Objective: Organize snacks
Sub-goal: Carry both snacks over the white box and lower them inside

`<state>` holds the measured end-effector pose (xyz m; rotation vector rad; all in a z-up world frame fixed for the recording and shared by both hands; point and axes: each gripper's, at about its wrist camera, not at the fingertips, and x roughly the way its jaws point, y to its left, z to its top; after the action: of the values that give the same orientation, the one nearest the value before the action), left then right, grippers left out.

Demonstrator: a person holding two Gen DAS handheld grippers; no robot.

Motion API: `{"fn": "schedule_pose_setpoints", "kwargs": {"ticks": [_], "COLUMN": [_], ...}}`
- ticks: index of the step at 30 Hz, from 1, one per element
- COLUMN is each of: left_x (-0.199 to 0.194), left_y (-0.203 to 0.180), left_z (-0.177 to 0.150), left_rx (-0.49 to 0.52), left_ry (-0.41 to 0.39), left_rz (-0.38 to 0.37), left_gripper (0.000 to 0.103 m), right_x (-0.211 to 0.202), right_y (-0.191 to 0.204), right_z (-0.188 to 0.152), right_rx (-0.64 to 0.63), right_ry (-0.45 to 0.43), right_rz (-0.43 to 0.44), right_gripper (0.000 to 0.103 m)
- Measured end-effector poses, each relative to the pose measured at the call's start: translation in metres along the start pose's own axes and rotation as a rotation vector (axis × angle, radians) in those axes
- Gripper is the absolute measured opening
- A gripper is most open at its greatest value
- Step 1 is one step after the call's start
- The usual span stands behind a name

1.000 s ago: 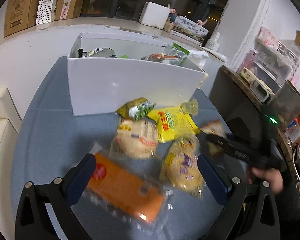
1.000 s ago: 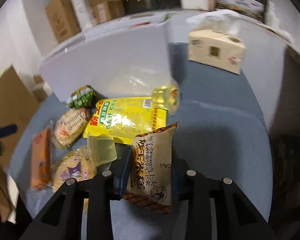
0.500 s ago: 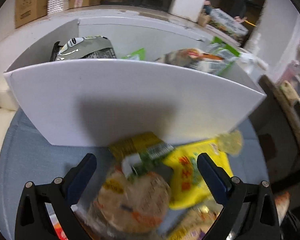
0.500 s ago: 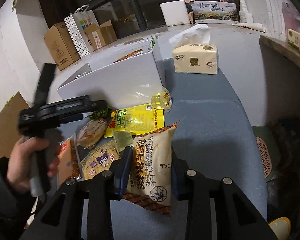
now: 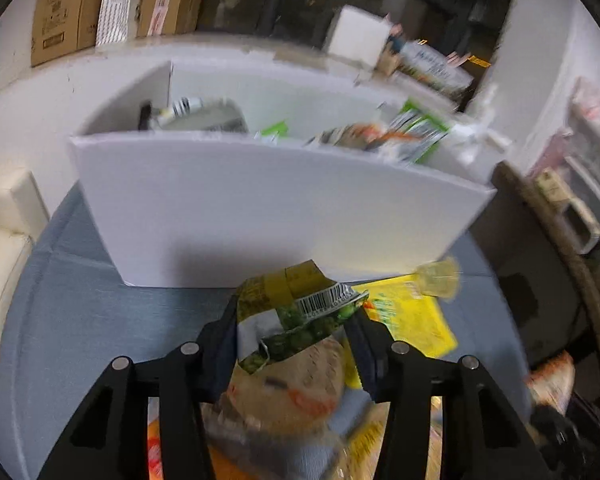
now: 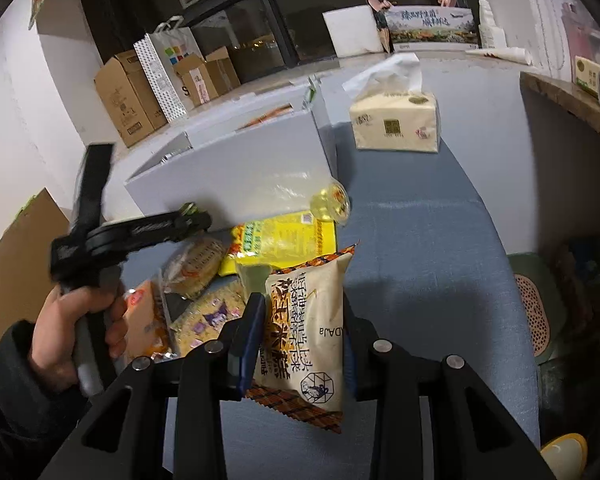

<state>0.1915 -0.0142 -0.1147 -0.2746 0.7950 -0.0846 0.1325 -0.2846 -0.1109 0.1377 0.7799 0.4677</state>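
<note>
A blue worktop (image 5: 80,320) fills the left wrist view, with a white box (image 5: 268,204) standing across the middle of the frame. Some packs already poke out of its open top. At the bottom middle, the left gripper (image 5: 296,320) has just been closing, and its jaws now squeeze one green and yellow snack pack (image 5: 296,312). The box is straight ahead and above the pack in the frame, very near, so I think this pack goes up and over the front wall next. Under the gripper lie one round cracker pack (image 5: 296,384), one flat yellow pack (image 5: 404,316) and one small clear cup (image 5: 438,282).

In the right wrist view, the same blue worktop runs up to a dark window at the top. One tissue box (image 6: 394,122) sits at the upper right. The right gripper (image 6: 302,336) at the bottom middle is clamped on one cream snack bag (image 6: 304,324), standing tall between the jaws. The white box (image 6: 236,176) lies up and to the left of it, farther off. A hand (image 6: 76,328) at the lower left holds the other gripper, which is nearer the box.
</note>
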Motion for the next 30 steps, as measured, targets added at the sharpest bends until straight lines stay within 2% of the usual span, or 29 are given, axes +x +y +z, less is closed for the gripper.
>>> {"fn": "schedule_pose_setpoints", "kwargs": {"ticks": [3,6,11,13,16,21,25,27,29,30], "left_x": [-0.031,-0.061,-0.081,-0.074,-0.057,-0.023,-0.001,0.012,0.021,0.022], "left_y": [0.005,0.010,0.016,0.016,0.017,0.009,0.006,0.009,0.013,0.015], "left_z": [0.003,0.011,0.049,0.072,0.099,0.130,0.143,0.147,0.145,0.143], "left_rx": [0.024,0.055,0.075,0.081,0.066,0.109,0.117,0.108,0.085,0.082], "left_ry": [-0.042,-0.099,-0.149,-0.168,-0.140,-0.101,-0.081,-0.033,0.001,-0.001], "left_rz": [-0.050,-0.063,-0.083,-0.067,-0.073,-0.071,-0.058,-0.068,-0.067,-0.056], "left_gripper": [0.054,0.054,0.054,0.054,0.054,0.054,0.055,0.061,0.084,0.088], "right_x": [-0.002,0.002,0.010,0.017,0.039,0.084,0.110,0.121,0.127,0.126], "right_y": [0.007,0.016,0.036,0.044,0.047,0.043,0.031,0.025,0.021,0.020], "right_z": [0.006,0.017,0.057,0.079,0.123,0.181,0.206,0.211,0.213,0.212], "right_rx": [-0.012,-0.024,-0.072,-0.094,-0.074,-0.051,-0.016,-0.009,-0.008,-0.007], "right_ry": [-0.014,-0.020,-0.057,-0.072,-0.077,-0.069,-0.054,-0.031,-0.015,-0.030], "right_rz": [0.029,0.057,0.093,0.103,0.111,0.081,0.020,0.018,-0.015,-0.038], "right_gripper": [0.037,0.037,0.037,0.037,0.037,0.037,0.037,0.039,0.067,0.097]}}
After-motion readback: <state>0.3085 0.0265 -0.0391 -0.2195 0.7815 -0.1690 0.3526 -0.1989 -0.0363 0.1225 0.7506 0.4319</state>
